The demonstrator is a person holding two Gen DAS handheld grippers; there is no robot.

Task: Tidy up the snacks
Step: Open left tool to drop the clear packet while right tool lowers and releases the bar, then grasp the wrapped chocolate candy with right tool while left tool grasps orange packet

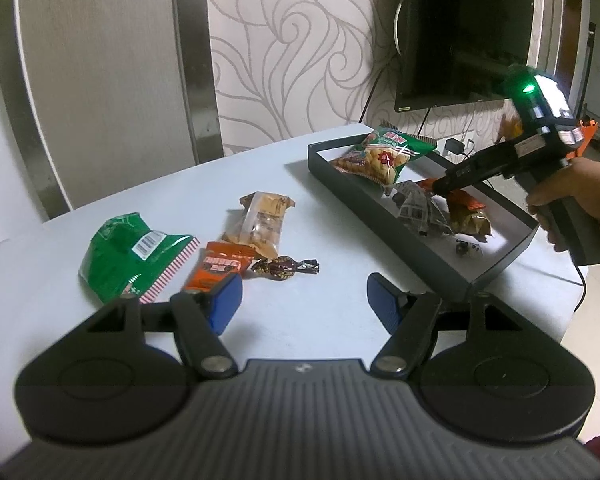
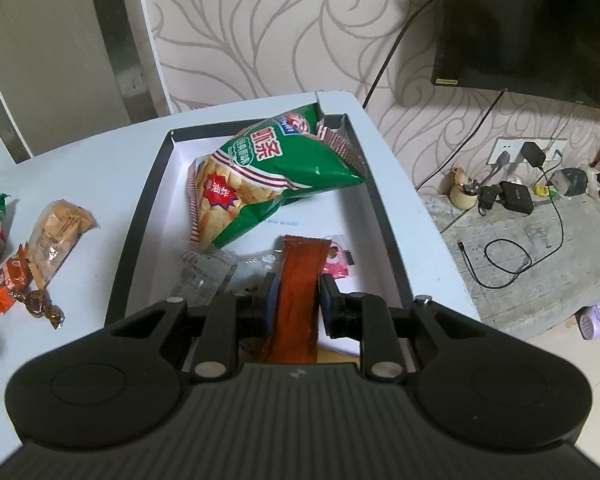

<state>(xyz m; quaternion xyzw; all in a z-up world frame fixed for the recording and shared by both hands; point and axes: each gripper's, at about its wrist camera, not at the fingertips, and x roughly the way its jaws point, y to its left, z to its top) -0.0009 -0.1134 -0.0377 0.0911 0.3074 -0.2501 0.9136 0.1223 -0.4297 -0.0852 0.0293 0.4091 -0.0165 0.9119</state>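
A dark box (image 1: 340,190) with a white floor (image 2: 324,216) sits on the pale table. It holds a green chip bag (image 2: 268,172), clear wrapped snacks (image 2: 204,276) and small candies. My right gripper (image 2: 298,294) is shut on an orange-red snack bar (image 2: 298,284) over the box; it shows in the left wrist view (image 1: 440,184). My left gripper (image 1: 302,298) is open above the table. On the table lie a green bag (image 1: 128,256), an orange packet (image 1: 216,268), a clear cookie pack (image 1: 258,224) and a brown candy (image 1: 284,267).
A black TV (image 1: 464,36) hangs on the patterned wall behind the table. To the right, a low stone ledge (image 2: 540,248) carries chargers, cables and a small jar below a wall socket (image 2: 512,152). The table's right edge is close to the box.
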